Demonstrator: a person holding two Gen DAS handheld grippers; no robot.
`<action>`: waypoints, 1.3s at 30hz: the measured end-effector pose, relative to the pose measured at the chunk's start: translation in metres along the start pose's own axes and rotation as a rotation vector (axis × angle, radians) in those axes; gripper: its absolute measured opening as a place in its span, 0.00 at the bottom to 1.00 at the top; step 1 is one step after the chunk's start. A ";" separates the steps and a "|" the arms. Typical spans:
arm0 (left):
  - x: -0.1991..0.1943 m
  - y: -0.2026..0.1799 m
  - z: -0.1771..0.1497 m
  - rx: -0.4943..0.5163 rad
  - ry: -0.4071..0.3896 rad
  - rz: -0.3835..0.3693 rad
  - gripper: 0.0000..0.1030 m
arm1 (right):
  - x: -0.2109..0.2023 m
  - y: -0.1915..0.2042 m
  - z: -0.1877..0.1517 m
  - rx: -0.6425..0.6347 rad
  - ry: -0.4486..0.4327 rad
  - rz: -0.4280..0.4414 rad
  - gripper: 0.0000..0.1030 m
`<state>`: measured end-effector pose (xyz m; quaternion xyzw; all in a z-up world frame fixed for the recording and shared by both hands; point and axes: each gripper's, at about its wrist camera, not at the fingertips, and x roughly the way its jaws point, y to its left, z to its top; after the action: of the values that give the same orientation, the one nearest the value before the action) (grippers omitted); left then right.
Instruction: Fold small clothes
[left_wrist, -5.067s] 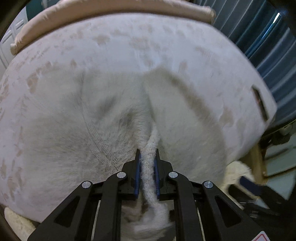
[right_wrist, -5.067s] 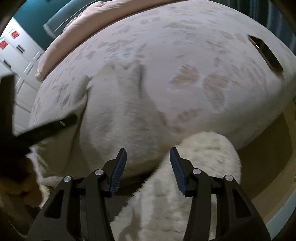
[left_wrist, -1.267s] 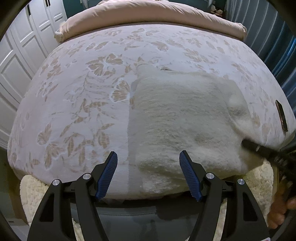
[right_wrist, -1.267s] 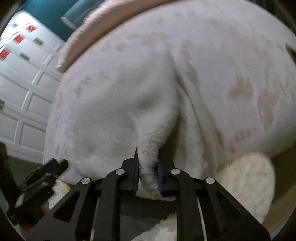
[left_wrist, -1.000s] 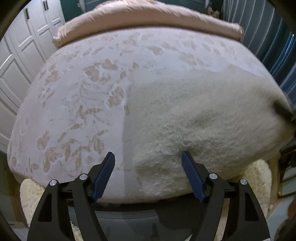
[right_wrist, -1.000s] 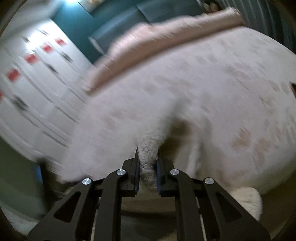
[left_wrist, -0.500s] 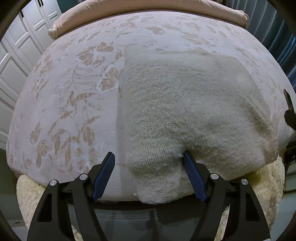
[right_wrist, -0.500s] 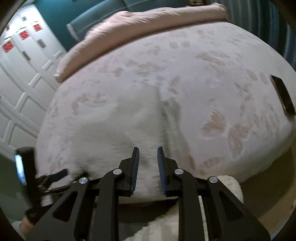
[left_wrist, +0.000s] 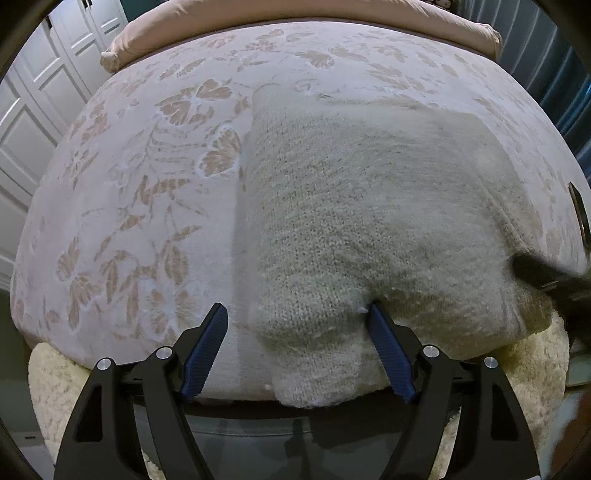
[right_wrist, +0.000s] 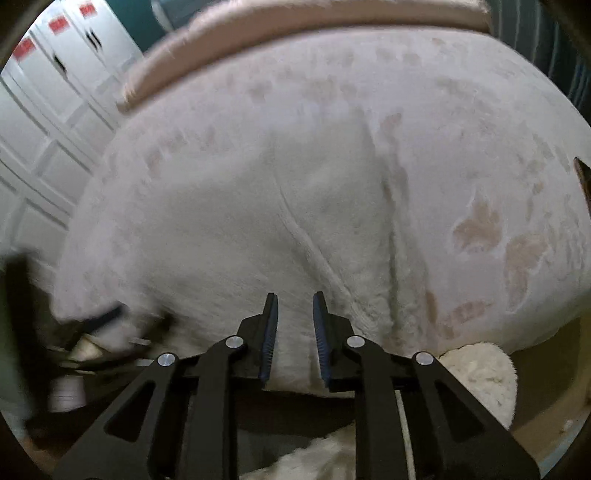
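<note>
A cream knitted sweater lies flat on the floral bedspread, and its near left corner hangs over the bed's front edge. My left gripper stands wide open astride that corner. Its right fingertip touches the knit and its left fingertip is over bare bedspread. In the blurred right wrist view, my right gripper hovers over the sweater near its front right part. Its jaws stand a narrow gap apart with no cloth pinched between them. The right gripper shows as a dark blur at the sweater's right edge.
A pink bolster lies across the far end of the bed. White panelled doors stand at the left, blue curtains at the right. A dark flat object rests at the bed's right edge. A fluffy cream rug lies below the front edge.
My right gripper has let go of the sweater fold it pinched and has come down over the flat sweater. The left gripper sank closer to the near corner, still open.
</note>
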<state>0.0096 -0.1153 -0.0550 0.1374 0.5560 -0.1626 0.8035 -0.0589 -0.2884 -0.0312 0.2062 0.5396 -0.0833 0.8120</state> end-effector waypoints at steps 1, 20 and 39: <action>0.000 0.000 0.000 0.004 0.001 -0.002 0.74 | 0.015 -0.004 -0.004 -0.003 0.041 -0.004 0.18; -0.027 -0.002 0.056 -0.037 -0.111 -0.060 0.73 | 0.015 -0.032 0.113 0.071 -0.093 0.034 0.09; 0.004 -0.013 0.042 -0.028 -0.043 -0.039 0.74 | -0.045 -0.050 0.031 0.113 -0.148 0.002 0.36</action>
<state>0.0410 -0.1449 -0.0450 0.1117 0.5435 -0.1735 0.8137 -0.0686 -0.3511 0.0075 0.2455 0.4723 -0.1276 0.8369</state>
